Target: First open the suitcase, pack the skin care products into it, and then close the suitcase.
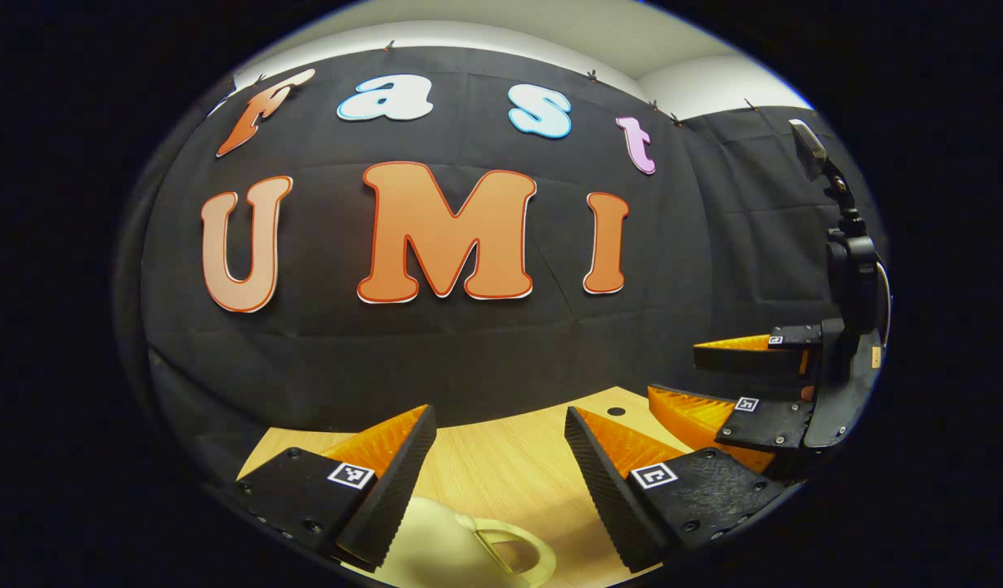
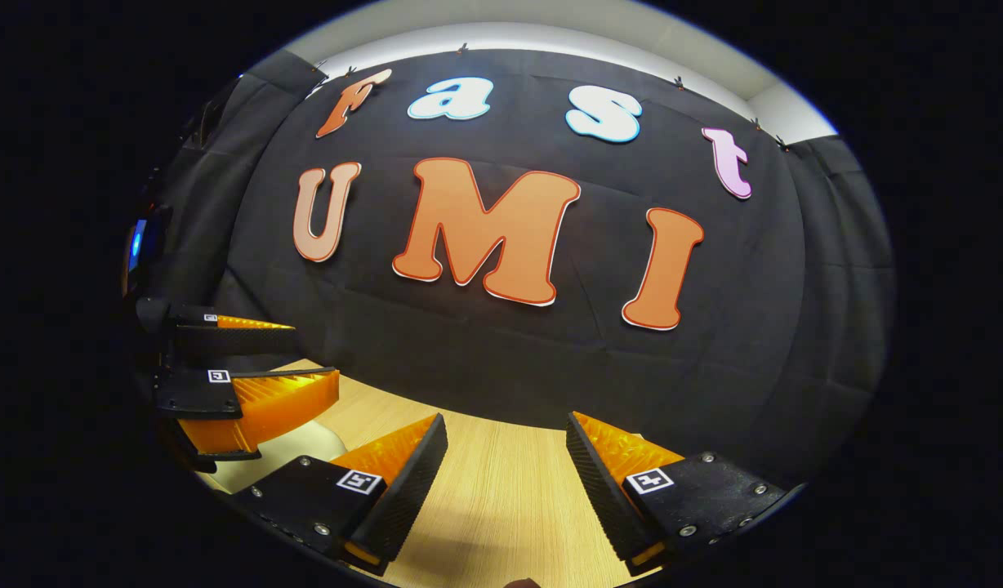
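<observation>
Illumination is moderate and even, arriving from overhead: the pale ceiling strip [image 1: 550, 33] above the black cloth wall [image 1: 469, 343] is the brightest zone in both views. The cloth absorbs light and reads as dark, with faint creases visible. The wooden tabletop [image 2: 501, 490] is well lit, without glare; a soft shadow lies on it near its front edge in the right gripper view. Focus is sharp at centre. Strong fisheye distortion bows straight lines outward, and brightness and detail fall off toward the rim of each view.
</observation>
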Motion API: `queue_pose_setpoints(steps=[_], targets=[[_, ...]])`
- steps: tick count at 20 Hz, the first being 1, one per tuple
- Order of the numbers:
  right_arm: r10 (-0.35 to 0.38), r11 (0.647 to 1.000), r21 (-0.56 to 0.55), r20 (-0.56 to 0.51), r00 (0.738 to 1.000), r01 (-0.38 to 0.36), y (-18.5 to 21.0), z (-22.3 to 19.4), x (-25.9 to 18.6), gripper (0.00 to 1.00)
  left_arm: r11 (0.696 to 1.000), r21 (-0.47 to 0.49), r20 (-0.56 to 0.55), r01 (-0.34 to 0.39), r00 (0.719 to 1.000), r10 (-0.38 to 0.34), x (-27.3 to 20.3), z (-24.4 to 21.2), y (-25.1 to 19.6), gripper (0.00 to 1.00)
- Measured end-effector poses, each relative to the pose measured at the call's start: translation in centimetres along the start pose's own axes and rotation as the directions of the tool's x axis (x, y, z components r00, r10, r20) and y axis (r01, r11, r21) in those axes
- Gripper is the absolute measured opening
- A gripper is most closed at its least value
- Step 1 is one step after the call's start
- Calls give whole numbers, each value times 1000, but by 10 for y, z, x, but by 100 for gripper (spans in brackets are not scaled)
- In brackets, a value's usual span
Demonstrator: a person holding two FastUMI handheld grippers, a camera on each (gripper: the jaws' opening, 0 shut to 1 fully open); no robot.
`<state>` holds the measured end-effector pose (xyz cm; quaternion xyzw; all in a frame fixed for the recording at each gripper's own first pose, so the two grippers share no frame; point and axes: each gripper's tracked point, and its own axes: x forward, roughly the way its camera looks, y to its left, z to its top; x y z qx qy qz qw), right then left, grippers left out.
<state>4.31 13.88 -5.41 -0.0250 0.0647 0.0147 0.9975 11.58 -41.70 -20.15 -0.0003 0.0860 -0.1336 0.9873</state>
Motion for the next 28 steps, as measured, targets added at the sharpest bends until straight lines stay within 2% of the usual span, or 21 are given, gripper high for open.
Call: queue_pose_setpoints(steps=[8,12,20,23,26,27,28], targets=[[-15,998,-55,-2,1000,15,29,6,2,93,997,67,14,30,999,-31,-6,-14,17,98],[16,999,-42,43,999,-14,28,16,-3,93,995,91,45,-44,998,40,-10,-1,26,98],[101,993,-77,108,989,-93,-11,18,-18,93,967,112,70,-227,973,220,-24,12,12,98],[126,990,-77,110,986,-118,-25,15,-23,93,964,86,57,-252,967,248,-25,14,-7,98],[115,992,-73,119,986,-106,-45,13,-30,93,964,71,45,-257,966,254,-23,17,-22,99],[107,993,-71,117,987,-99,-52,12,-32,93,963,70,43,-260,965,258,-22,19,-25,96],[101,993,-67,118,988,-94,-58,12,-32,93,963,65,48,-263,964,261,-20,23,-26,100]])
